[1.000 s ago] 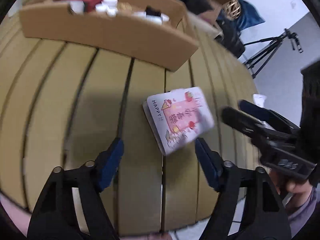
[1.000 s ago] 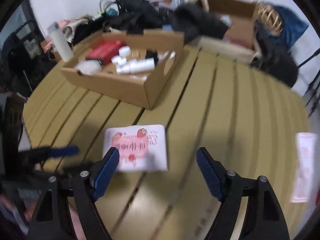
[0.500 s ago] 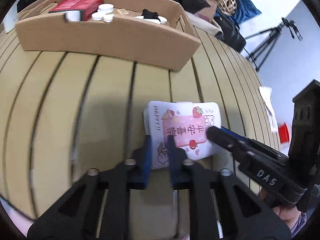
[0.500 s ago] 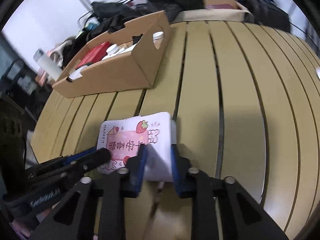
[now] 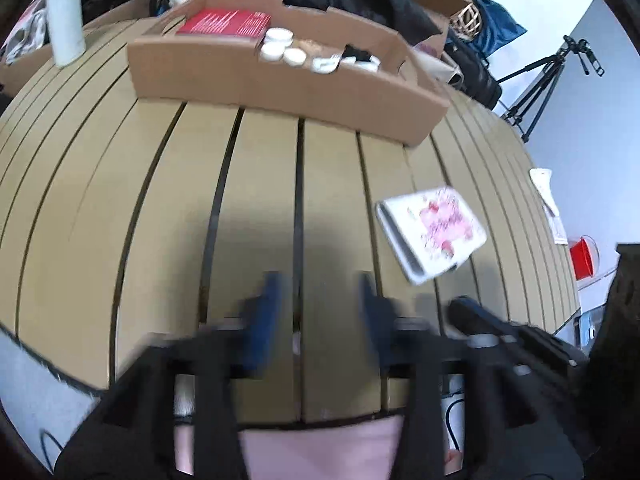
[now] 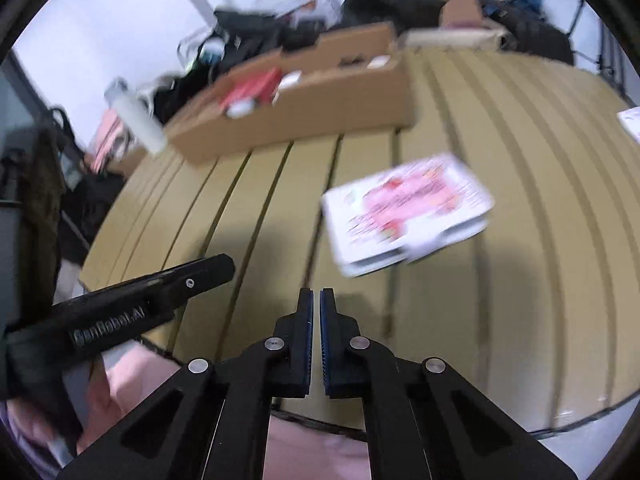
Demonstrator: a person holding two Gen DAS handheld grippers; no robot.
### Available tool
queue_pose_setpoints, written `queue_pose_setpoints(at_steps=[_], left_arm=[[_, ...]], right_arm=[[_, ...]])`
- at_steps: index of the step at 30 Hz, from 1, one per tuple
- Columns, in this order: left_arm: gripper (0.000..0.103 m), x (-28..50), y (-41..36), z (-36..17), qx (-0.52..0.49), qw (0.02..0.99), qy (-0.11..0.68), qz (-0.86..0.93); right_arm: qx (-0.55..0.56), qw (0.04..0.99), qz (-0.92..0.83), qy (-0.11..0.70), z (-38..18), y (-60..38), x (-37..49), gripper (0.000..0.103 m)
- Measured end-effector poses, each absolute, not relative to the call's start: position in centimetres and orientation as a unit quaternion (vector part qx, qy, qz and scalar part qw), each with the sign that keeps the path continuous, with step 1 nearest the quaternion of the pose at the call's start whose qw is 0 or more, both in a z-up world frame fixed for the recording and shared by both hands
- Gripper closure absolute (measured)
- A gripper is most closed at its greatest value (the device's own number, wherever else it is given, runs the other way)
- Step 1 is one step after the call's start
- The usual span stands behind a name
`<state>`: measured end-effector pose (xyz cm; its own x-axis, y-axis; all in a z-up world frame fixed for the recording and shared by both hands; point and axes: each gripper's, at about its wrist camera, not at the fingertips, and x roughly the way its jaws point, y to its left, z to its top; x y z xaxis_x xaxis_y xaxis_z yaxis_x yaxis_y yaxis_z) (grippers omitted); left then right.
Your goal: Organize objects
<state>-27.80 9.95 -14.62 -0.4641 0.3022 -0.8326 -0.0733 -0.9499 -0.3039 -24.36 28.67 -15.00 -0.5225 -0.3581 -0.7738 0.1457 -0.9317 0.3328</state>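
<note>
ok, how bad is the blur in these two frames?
Left wrist: own gripper smeared by motion, pink card soft, cardboard box fairly sharp. Right wrist: gripper crisp, card and box streaked; fisheye bends the table slats.

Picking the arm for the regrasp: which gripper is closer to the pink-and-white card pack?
Right, though only by a little. The right gripper, jaws nearly shut, sits just short of the card pack. The left gripper, open, lies further off, with the pack to its right.
</note>
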Motion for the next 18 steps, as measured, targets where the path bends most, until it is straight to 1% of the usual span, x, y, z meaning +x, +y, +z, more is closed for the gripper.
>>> queue_pose_setpoints(at_steps=[3,7,11,14,15,17,18], left_arm=[[0.042,-28.9,11.8,-14.4,-0.504,0.145,-0.11,0.844],[0.042,-30.6,15.0,-15.9,-0.531,0.174,-0.126,0.82],[0.042,-31.8,16.7,-17.1,-0.542,0.167,-0.14,0.811],[0.042,-31.8,17.0,-17.0,-0.537,0.172,-0.138,0.814],[0.042,-31.8,17.0,-17.0,-0.535,0.173,-0.136,0.816],[0.044,-31.7,17.1,-17.0,-0.528,0.171,-0.131,0.821],[0.054,-31.7,17.3,-17.1,-0.526,0.169,-0.127,0.823]], right_arm=[[0.454,0.122,-0.878,-0.092,-14.0,31.5,-25.1,0.093],[0.471,0.112,-0.871,-0.089,-14.7,34.3,-28.1,0.092],[0.489,0.126,-0.859,-0.086,-15.7,35.2,-31.7,0.092],[0.495,0.158,-0.848,-0.098,-16.3,35.5,-32.9,0.092],[0.495,0.171,-0.845,-0.105,-16.5,35.7,-33.3,0.09],[0.501,0.171,-0.842,-0.104,-17.1,35.5,-33.9,0.089],[0.499,0.163,-0.846,-0.094,-17.3,35.5,-34.0,0.089]])
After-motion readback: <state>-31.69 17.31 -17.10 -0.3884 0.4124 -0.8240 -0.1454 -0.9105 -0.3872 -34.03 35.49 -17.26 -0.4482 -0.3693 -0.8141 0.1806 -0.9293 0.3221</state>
